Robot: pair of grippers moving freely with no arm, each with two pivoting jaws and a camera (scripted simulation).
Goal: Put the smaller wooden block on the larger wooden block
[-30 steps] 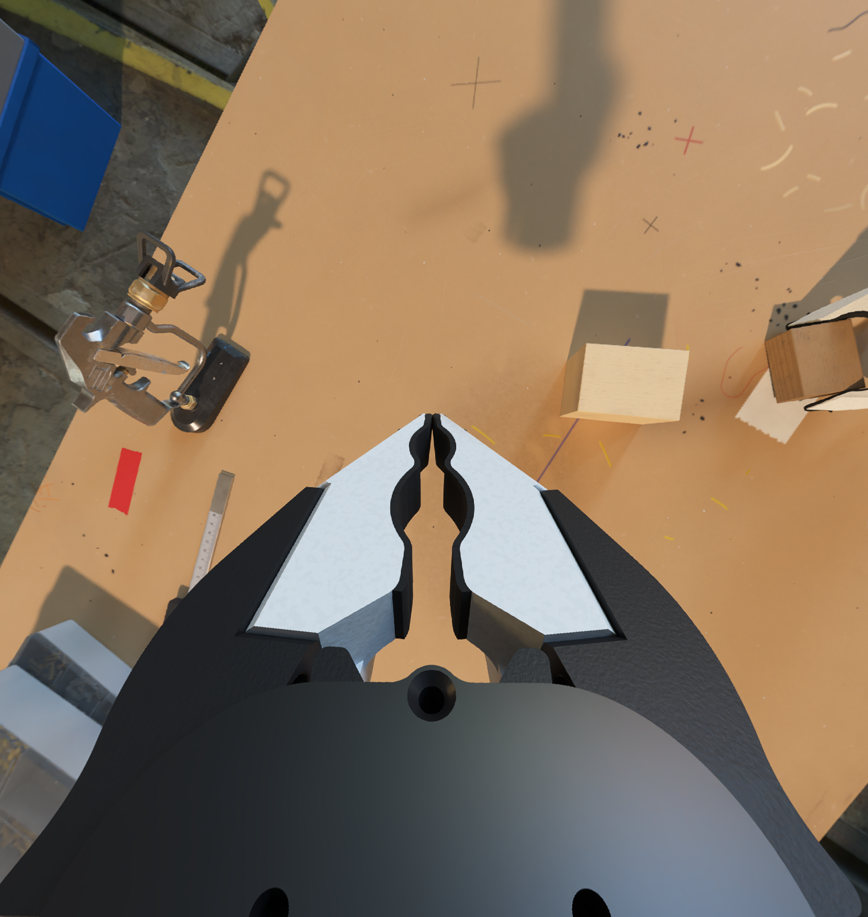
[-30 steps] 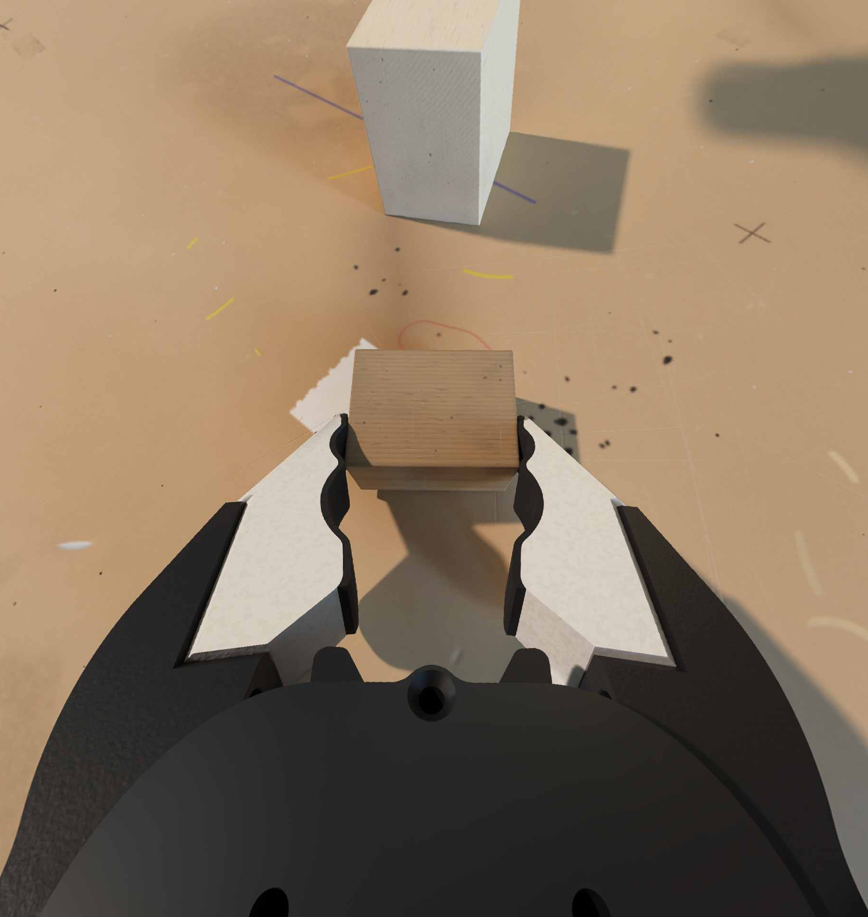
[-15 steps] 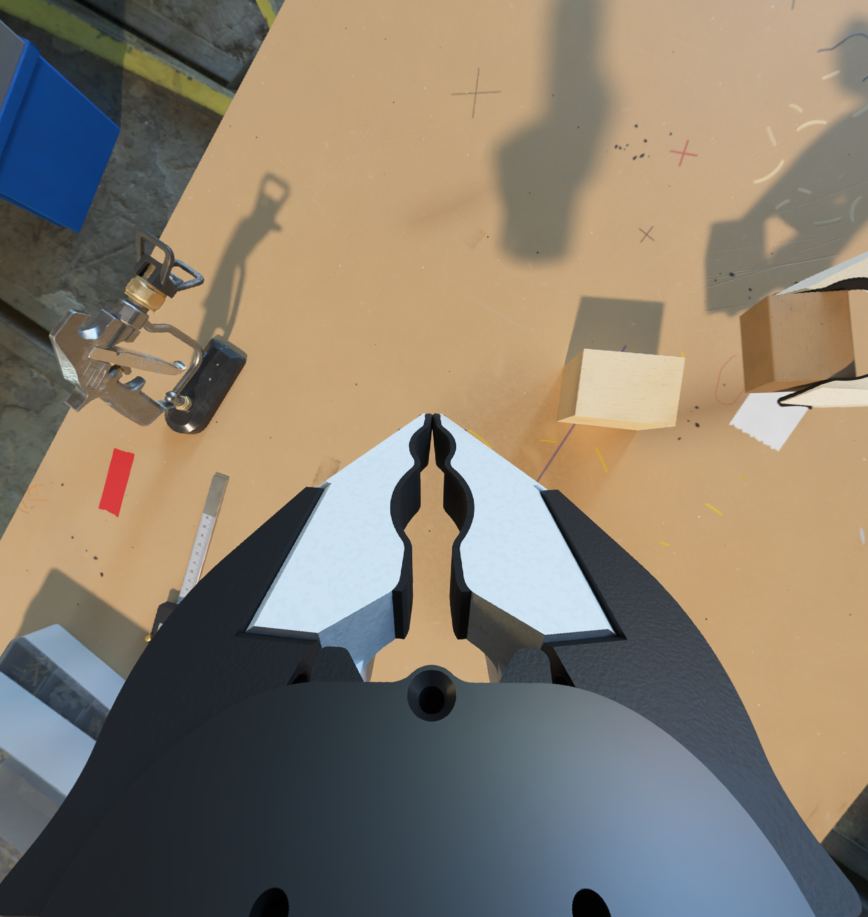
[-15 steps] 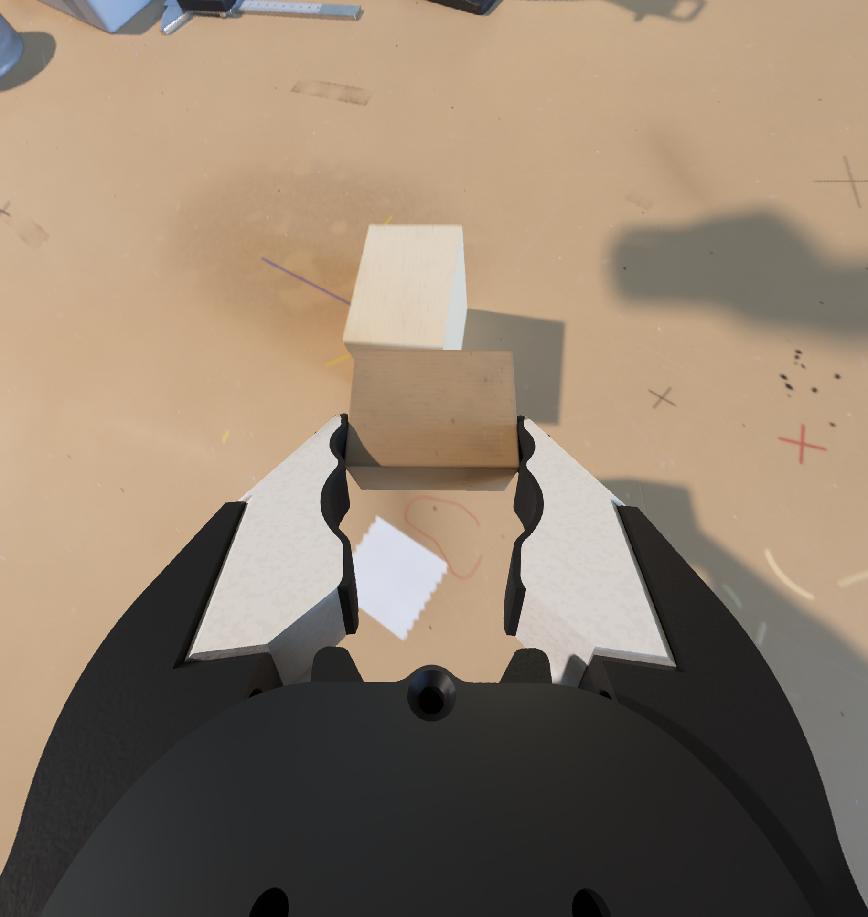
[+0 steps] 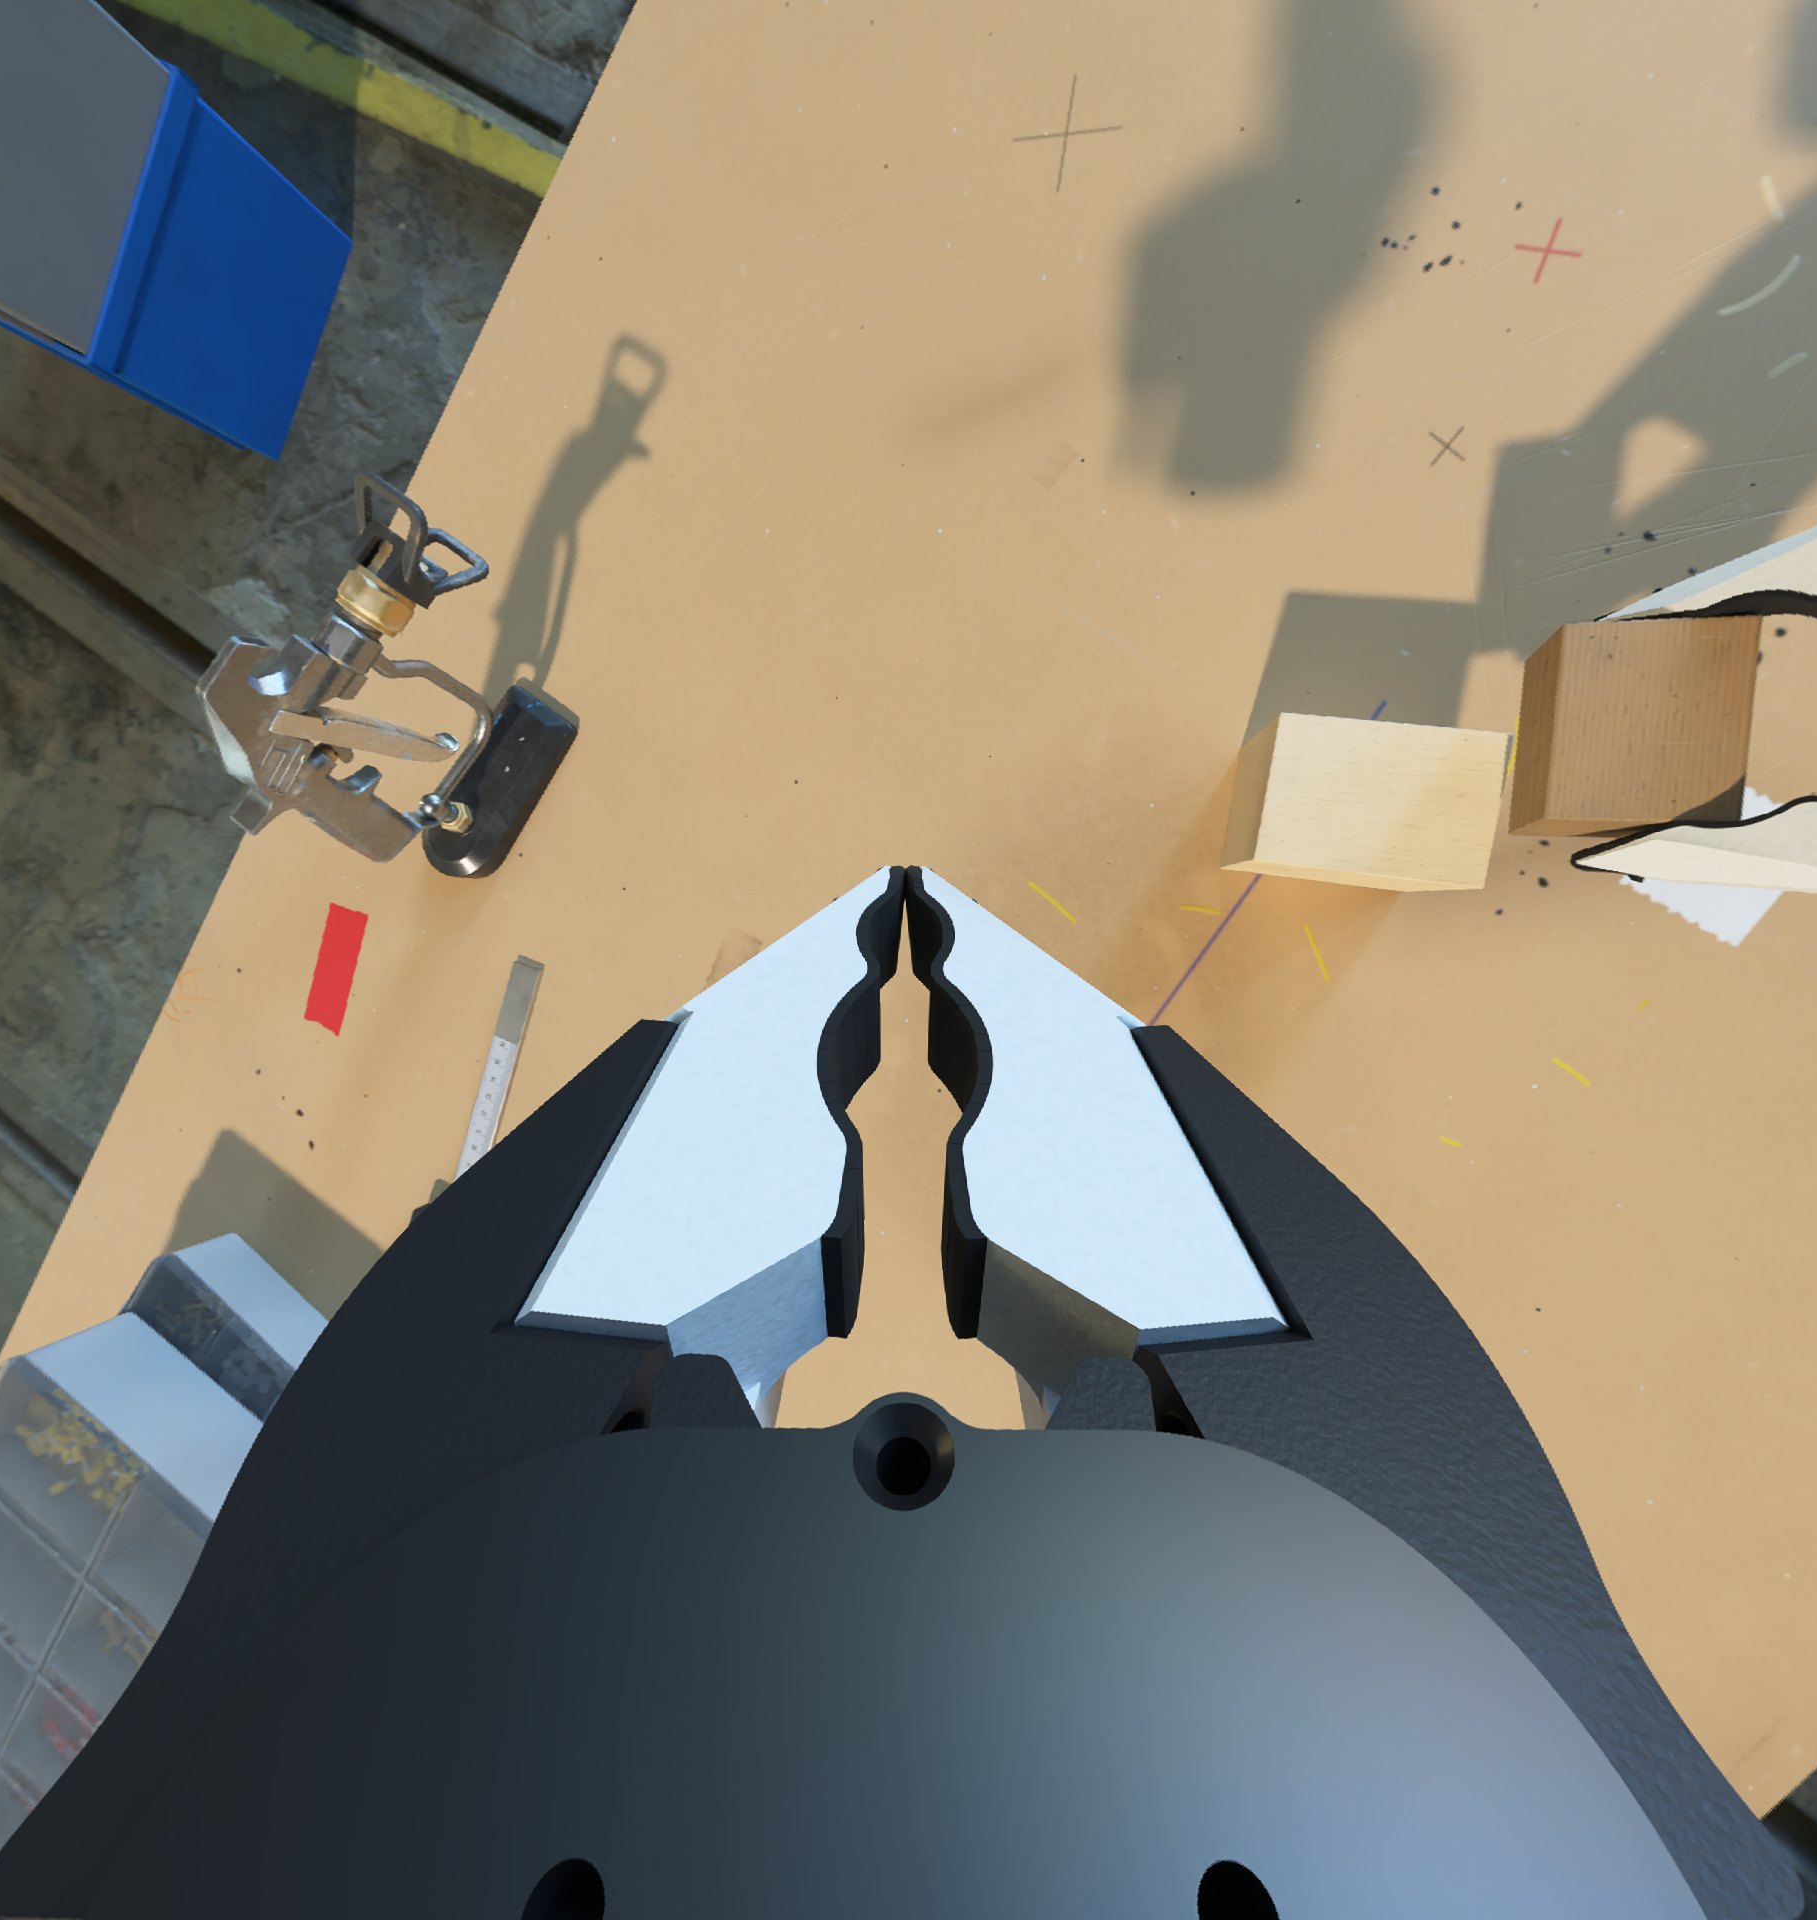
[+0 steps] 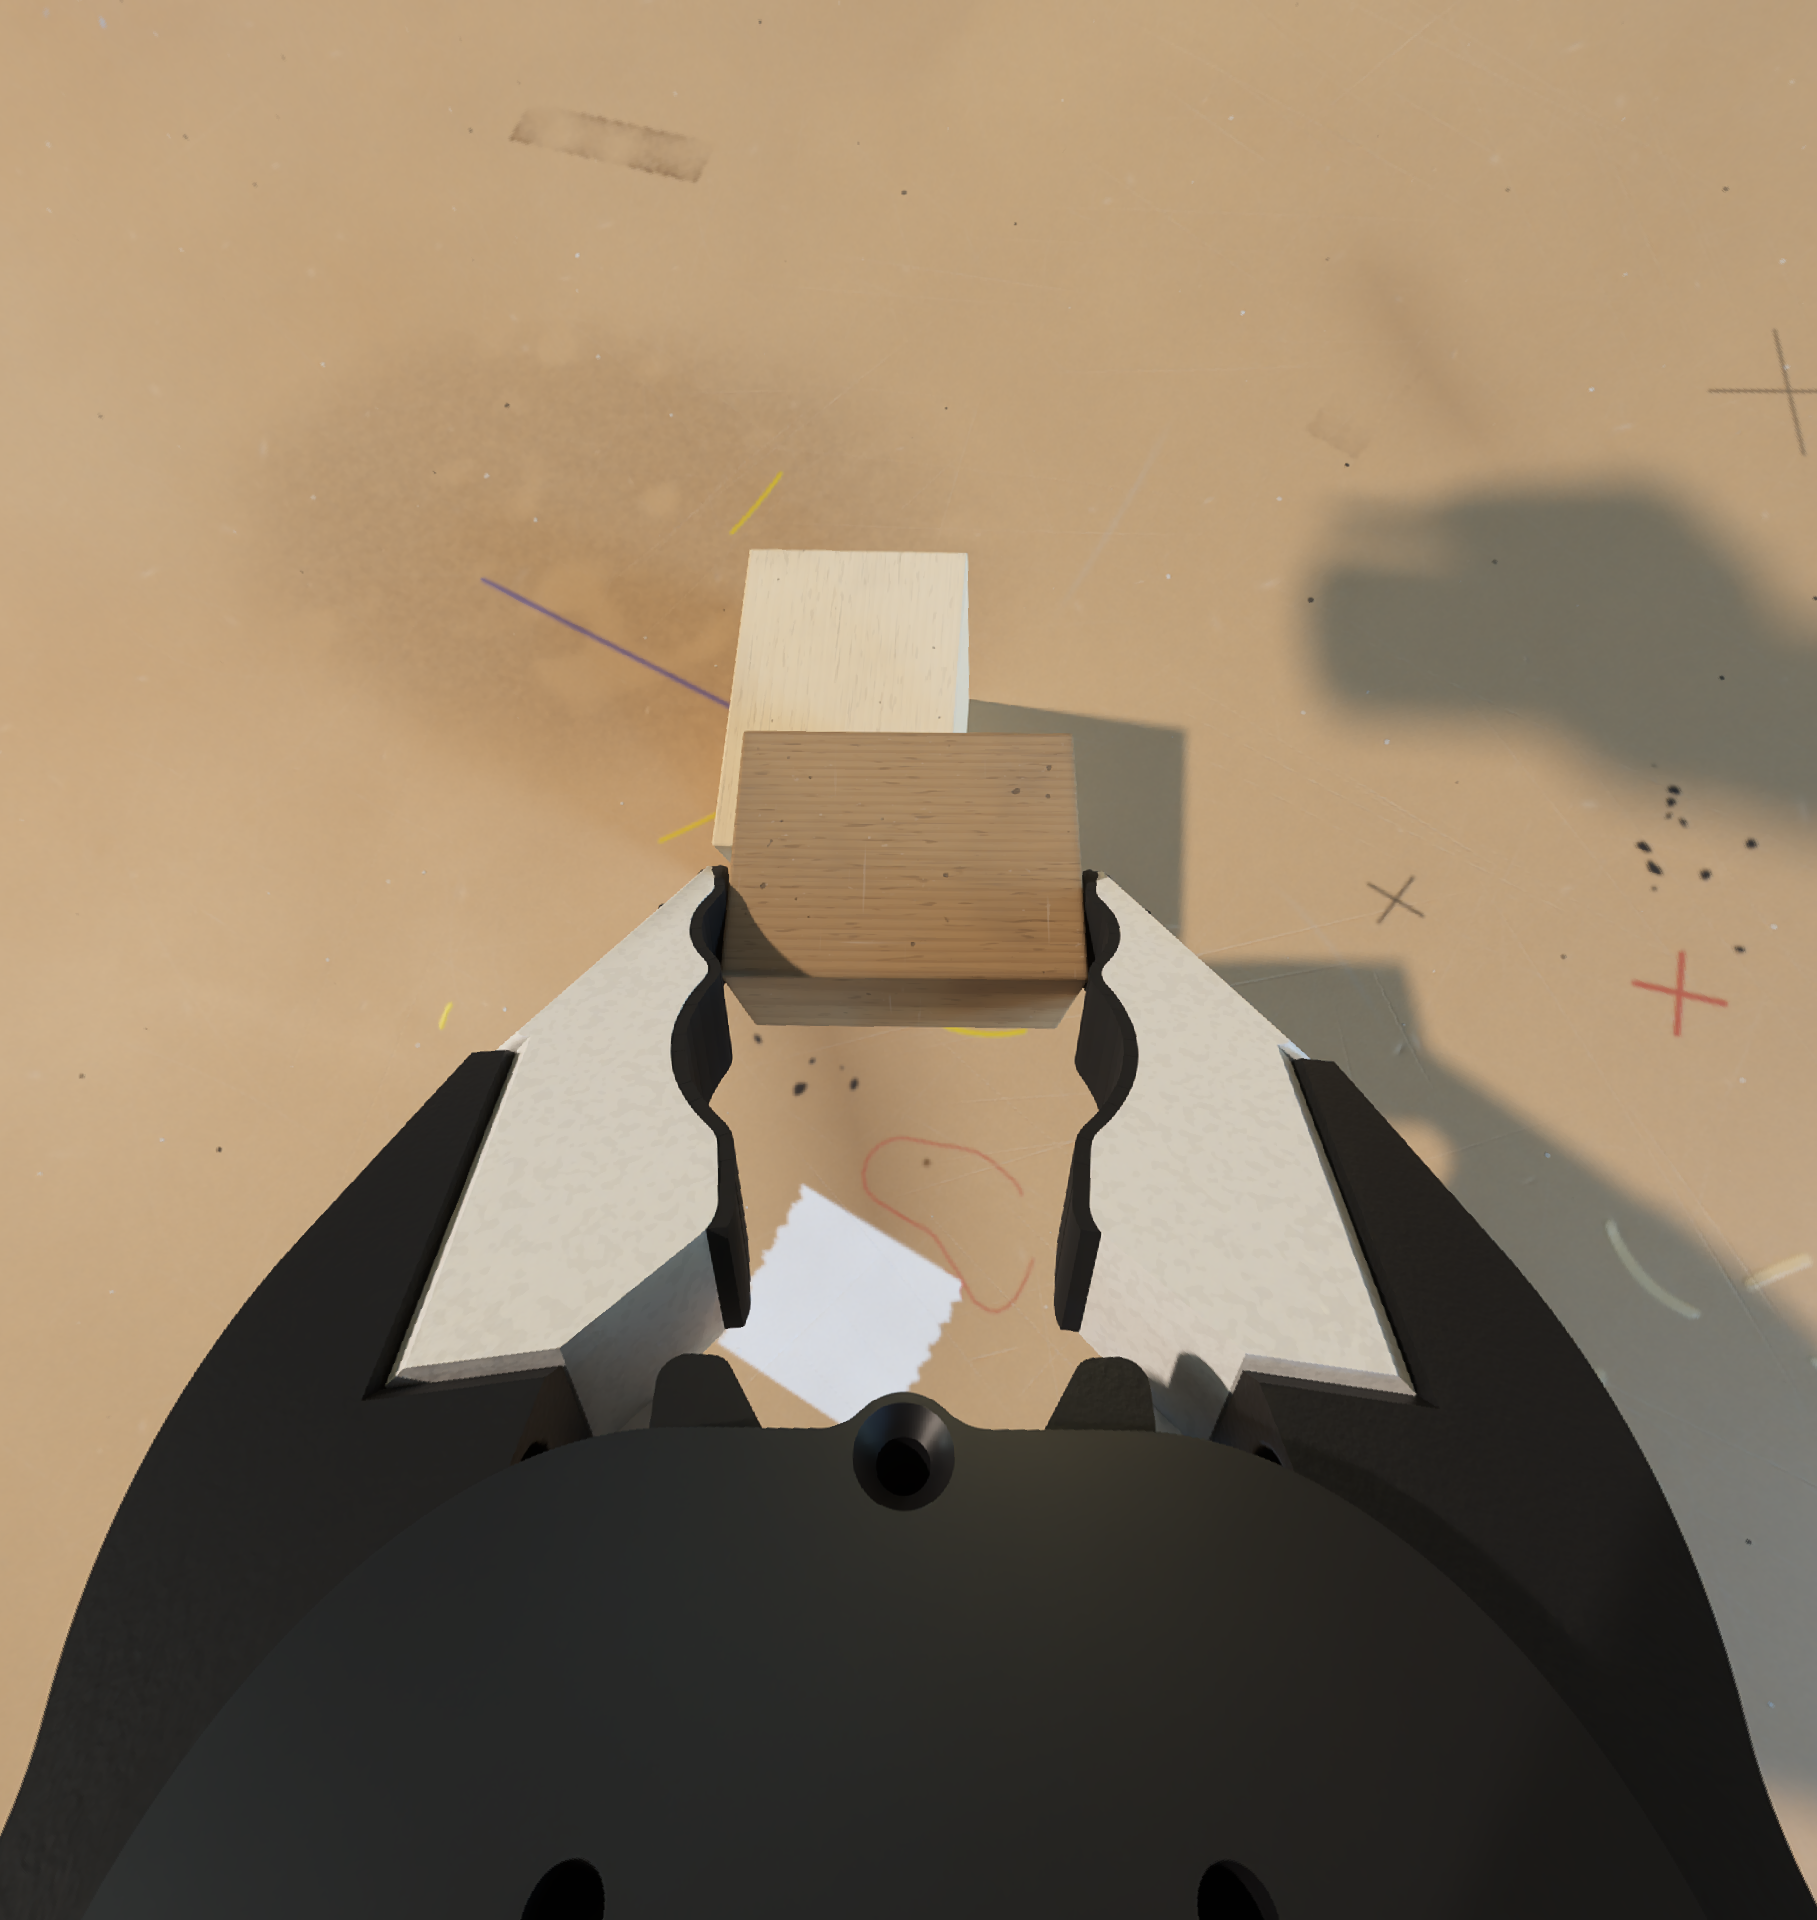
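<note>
Small block [image 6: 904,857] is clamped in right gripper [image 6: 902,914], held clear of table [image 6: 260,727].
Large block [image 6: 850,644] is seen at 12 o'clock beyond it; left gripper [image 5: 902,883] is pinched closed, nothing held.

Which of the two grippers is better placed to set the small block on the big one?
The right gripper. It is shut on the smaller wooden block, in the air beside the larger wooden block. The left gripper is shut, empty and farther away.

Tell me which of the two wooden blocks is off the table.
The darker brown block, clamped in the right gripper jaws. The paler, larger block rests on the table.
</note>
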